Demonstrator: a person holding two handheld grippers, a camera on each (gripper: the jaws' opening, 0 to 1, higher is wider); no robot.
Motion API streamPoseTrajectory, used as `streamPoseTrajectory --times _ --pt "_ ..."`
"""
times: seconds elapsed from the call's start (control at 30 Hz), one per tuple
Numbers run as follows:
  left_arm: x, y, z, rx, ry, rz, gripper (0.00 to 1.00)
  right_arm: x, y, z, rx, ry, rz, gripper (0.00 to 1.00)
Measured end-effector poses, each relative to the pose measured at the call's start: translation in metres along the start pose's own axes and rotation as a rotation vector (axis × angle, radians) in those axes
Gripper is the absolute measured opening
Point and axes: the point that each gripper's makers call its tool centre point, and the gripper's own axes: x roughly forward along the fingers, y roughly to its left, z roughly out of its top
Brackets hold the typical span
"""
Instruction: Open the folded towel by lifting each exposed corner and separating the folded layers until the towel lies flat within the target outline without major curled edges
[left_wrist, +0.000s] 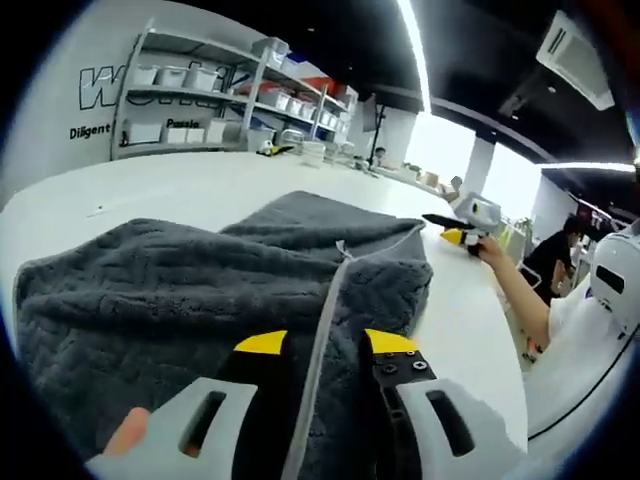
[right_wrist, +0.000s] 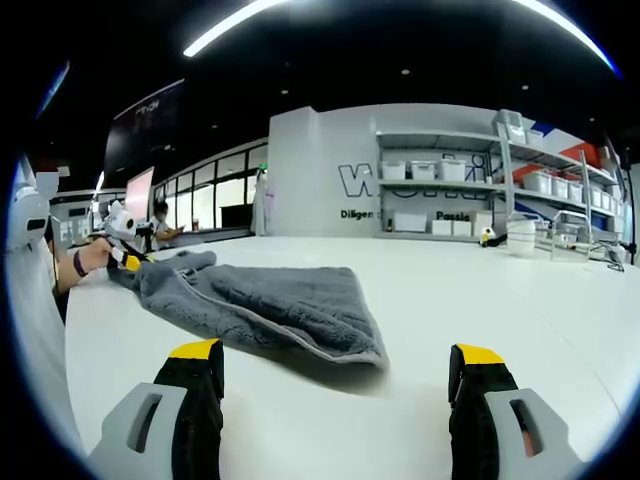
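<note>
A dark grey towel lies folded and rumpled on the white table. My left gripper sits at its near edge, jaws closed in on the towel's pale hem, which runs up between them. In the right gripper view the same towel stretches away to the left, where the left gripper holds its slightly raised far end. My right gripper stands open over bare table just short of the towel's near folded corner, with nothing between its jaws. It also appears in the left gripper view as the right gripper, beyond the towel.
The table edge runs along the right, with a person's arm reaching over it. Shelves with white bins stand behind the table. Small items sit at the far right of the table.
</note>
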Motion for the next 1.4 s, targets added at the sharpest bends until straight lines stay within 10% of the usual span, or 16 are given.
streamPoseTrajectory --times 0.33,1.4 --pt "-0.002 -0.004 -0.002 0.051 0.004 -0.009 0.06 0.0 0.0 0.0 0.001 0.0 0.002 0.95" --pt "-0.028 -0.076 0.005 0.349 -0.118 -0.302 0.03 0.0 -0.002 0.0 0.001 0.0 -0.002 0.95"
